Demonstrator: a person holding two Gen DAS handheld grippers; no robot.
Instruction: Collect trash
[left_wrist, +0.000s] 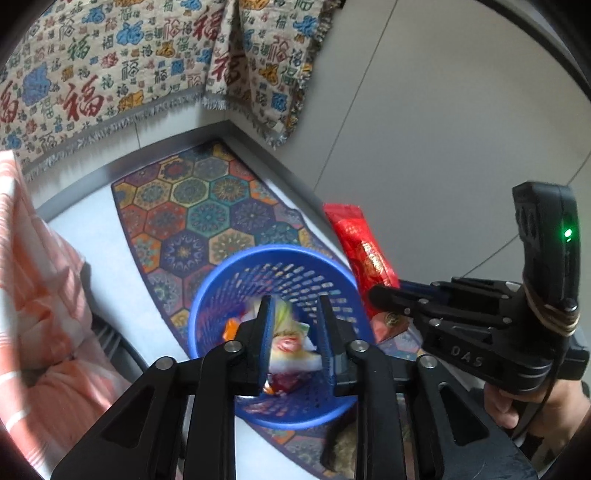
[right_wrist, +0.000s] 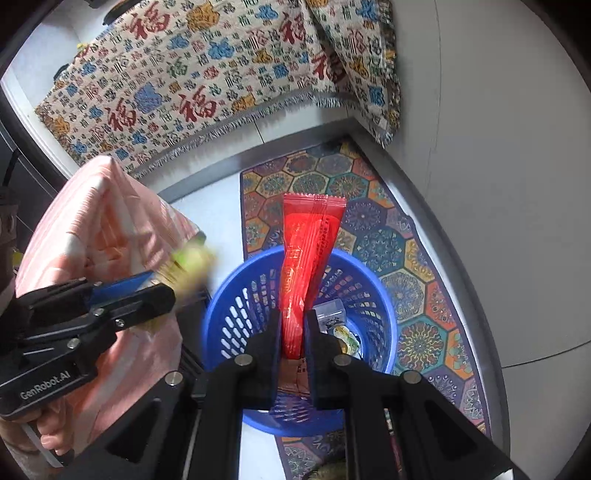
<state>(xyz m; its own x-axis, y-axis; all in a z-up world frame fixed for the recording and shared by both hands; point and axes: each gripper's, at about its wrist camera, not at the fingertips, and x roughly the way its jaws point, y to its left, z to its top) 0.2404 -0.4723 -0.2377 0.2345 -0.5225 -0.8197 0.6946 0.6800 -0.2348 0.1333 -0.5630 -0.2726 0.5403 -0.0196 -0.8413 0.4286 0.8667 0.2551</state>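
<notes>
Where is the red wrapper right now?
The red wrapper is clamped in the right claw, standing up over the blue basket; in the left wrist view it appears right of the basket.

The hanging cloth at twelve o'clock in both views is covered with the repeated Chinese character "福", largest in red, smaller in blue, green and black. In the right wrist view, the left hand-held gripper at nine o'clock carries "GenRobot.AI" in white on its black body. In the left wrist view, the right hand-held gripper at three o'clock shows raised letters "DAS". Gold print on the red wrapper is too blurred to read.
</notes>
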